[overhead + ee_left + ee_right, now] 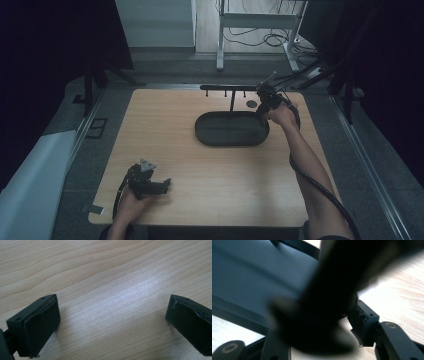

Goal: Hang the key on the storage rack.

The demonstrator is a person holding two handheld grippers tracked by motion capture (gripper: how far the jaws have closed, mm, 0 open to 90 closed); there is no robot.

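Nearest me, the left gripper (161, 185) is lying on the table (165, 140), jaws wide open, gripping nothing. Farther off, the right gripper (263, 101) is clamping 1 blurry dark object (324, 315), just right of the oval tray (231, 129). The T-stand (232, 90) is rising behind it.

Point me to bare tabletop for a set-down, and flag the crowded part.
Free: the wood between the dark oval tray and the left gripper, plus the strip left of the tray. Crowded: the far right corner, where the right gripper, hook stand and tray meet.
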